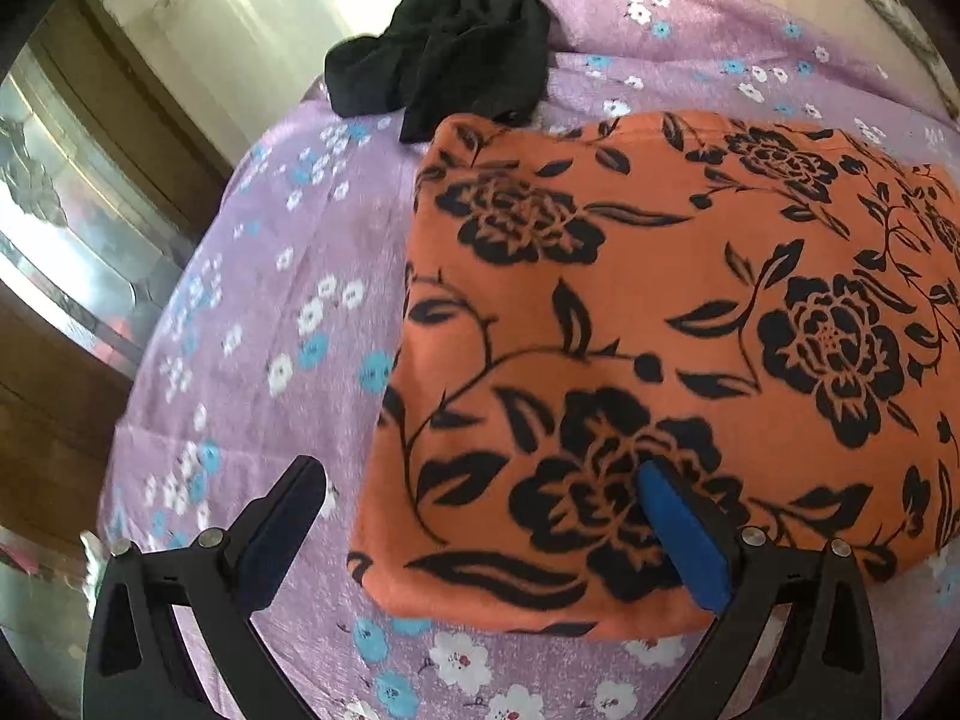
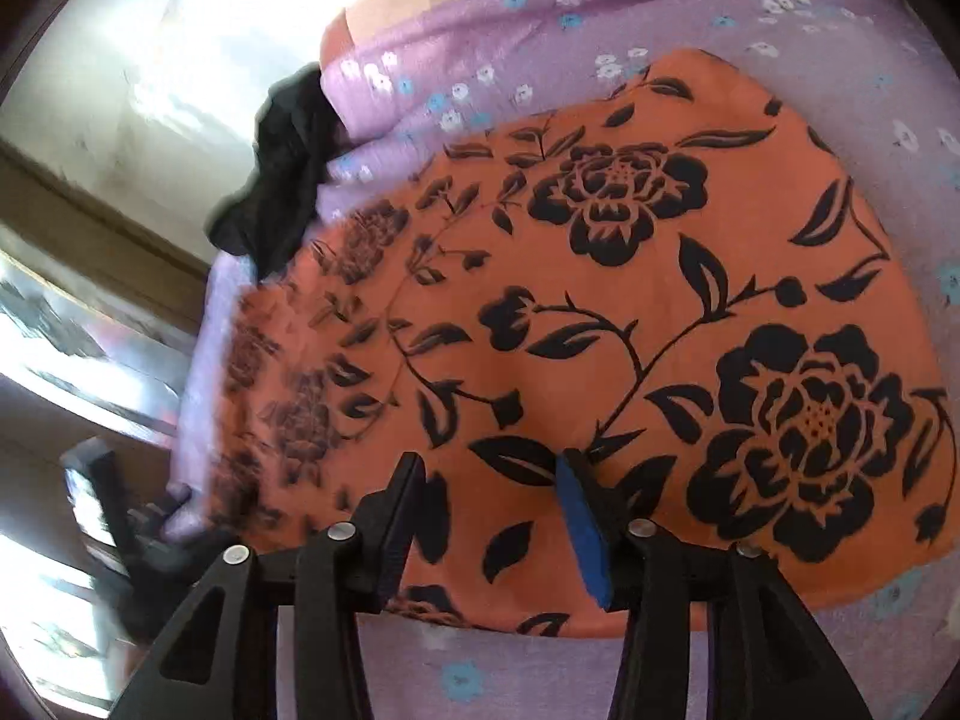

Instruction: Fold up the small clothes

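Observation:
An orange cloth with black flowers point(image 1: 660, 312) lies folded flat on the purple flowered bedsheet point(image 1: 252, 300). It also shows in the right wrist view point(image 2: 600, 324). My left gripper point(image 1: 480, 480) is open and straddles the cloth's near left corner, one finger on the sheet, the blue-padded finger point(image 1: 678, 528) over the cloth. My right gripper point(image 2: 492, 480) is open over the cloth's near edge, holding nothing. A crumpled black garment point(image 1: 456, 42) lies at the far edge of the bed; it also shows in the right wrist view point(image 2: 282, 180).
The bed's left edge drops off toward a wooden frame and bright window point(image 1: 90, 192). The left gripper's body point(image 2: 138, 516) shows at lower left in the right wrist view. The bedsheet point(image 2: 780, 12) extends beyond the cloth.

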### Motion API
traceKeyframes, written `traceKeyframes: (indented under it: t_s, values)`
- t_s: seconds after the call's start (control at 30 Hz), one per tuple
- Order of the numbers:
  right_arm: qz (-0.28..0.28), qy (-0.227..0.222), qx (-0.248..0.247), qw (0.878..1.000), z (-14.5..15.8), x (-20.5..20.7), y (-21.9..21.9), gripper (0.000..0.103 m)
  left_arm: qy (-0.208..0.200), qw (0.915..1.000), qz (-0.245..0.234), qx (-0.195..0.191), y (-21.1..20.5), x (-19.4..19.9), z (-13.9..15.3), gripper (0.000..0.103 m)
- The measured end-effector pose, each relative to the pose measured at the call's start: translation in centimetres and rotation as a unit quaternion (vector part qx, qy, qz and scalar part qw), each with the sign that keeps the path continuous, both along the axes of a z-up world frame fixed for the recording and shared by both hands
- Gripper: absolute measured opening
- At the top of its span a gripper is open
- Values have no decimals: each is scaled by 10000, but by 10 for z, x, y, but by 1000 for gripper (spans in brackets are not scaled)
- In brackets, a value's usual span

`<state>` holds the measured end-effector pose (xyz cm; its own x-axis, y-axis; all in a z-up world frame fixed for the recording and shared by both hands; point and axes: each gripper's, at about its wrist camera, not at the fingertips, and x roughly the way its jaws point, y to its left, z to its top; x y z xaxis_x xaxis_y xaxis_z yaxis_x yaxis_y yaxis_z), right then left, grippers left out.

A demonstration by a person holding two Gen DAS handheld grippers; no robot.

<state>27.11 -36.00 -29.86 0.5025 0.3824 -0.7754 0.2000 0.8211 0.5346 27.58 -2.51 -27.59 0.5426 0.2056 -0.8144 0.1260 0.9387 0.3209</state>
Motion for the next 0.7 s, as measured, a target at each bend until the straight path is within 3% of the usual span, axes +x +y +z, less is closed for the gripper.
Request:
traceKeyframes:
  t_s: [0.17,0.27,0.33,0.43,0.6,0.7]
  values:
    - [-33,-336,489,9982,12,-3,-7,50,-287,9971,-470,-526,-27,-8,19,103]
    - [158,49,436,9989,-1,1,4,51,84,9960,-698,-554,-45,-4,2,103]
    - [178,116,357,9991,-4,3,7,49,339,9965,-605,-476,-53,-1,-13,103]
    - [169,138,511,9985,1,0,0,49,367,9952,-440,-787,-50,-1,-10,103]
    - [-16,164,725,9972,-1,-5,-10,49,239,9945,-480,-904,-42,2,-11,103]
    - [26,63,647,9979,5,-7,-8,50,35,9937,-536,-985,-43,-5,3,103]
